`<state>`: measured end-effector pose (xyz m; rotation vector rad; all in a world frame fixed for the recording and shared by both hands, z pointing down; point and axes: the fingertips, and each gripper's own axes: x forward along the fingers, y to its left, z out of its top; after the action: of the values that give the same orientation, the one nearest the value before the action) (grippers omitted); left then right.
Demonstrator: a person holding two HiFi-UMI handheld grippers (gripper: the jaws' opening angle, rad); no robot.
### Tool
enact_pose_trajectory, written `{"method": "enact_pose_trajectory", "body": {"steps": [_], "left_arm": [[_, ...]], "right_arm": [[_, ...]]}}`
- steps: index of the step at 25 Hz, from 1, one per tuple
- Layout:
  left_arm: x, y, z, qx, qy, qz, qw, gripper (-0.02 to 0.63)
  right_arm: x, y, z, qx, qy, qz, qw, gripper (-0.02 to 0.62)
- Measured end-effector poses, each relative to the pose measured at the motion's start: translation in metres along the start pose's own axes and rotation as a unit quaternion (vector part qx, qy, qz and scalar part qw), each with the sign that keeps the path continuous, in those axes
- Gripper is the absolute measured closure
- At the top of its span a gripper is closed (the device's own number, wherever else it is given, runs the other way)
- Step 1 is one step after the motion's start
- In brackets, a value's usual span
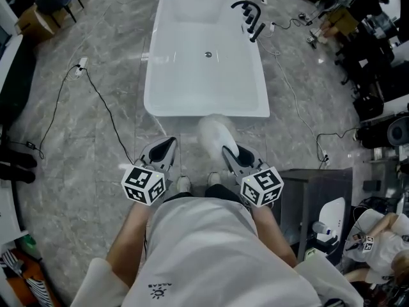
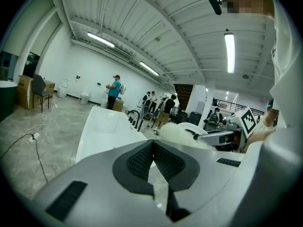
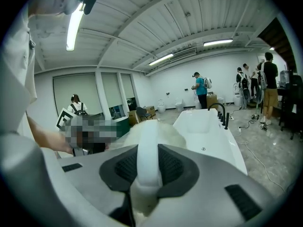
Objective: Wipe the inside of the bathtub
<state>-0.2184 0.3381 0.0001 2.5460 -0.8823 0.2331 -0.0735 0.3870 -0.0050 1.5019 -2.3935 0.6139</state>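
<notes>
A white freestanding bathtub [image 1: 204, 75] stands on the grey marble floor ahead of me, with a black tap [image 1: 249, 13] on its right rim and a drain [image 1: 208, 54] in its bottom. My right gripper [image 1: 231, 153] is shut on the white handle of a fluffy white duster [image 1: 214, 135], held just short of the tub's near end. The handle [image 3: 147, 160] runs between the pads, and the fluffy head [image 3: 165, 134] hides part of the tub [image 3: 213, 131]. My left gripper [image 1: 167, 149] is shut and holds nothing, its pads [image 2: 152, 161] pressed together.
Black cables [image 1: 102, 104] trail over the floor left and right of the tub. A dark cabinet [image 1: 316, 200] stands at my right, cluttered equipment [image 1: 364, 31] further right. Several people [image 2: 113, 91] stand at the room's far end.
</notes>
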Motion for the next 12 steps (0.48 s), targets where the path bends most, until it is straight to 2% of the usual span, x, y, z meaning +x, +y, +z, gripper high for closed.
{"method": "enact_pose_trajectory", "body": {"steps": [12], "left_arm": [[0.011, 0.010, -0.004, -0.009, 0.008, 0.000, 0.9999, 0.594]], "right_arm": [[0.018, -0.004, 0.000, 0.005, 0.006, 0.005, 1.000, 0.497]]}}
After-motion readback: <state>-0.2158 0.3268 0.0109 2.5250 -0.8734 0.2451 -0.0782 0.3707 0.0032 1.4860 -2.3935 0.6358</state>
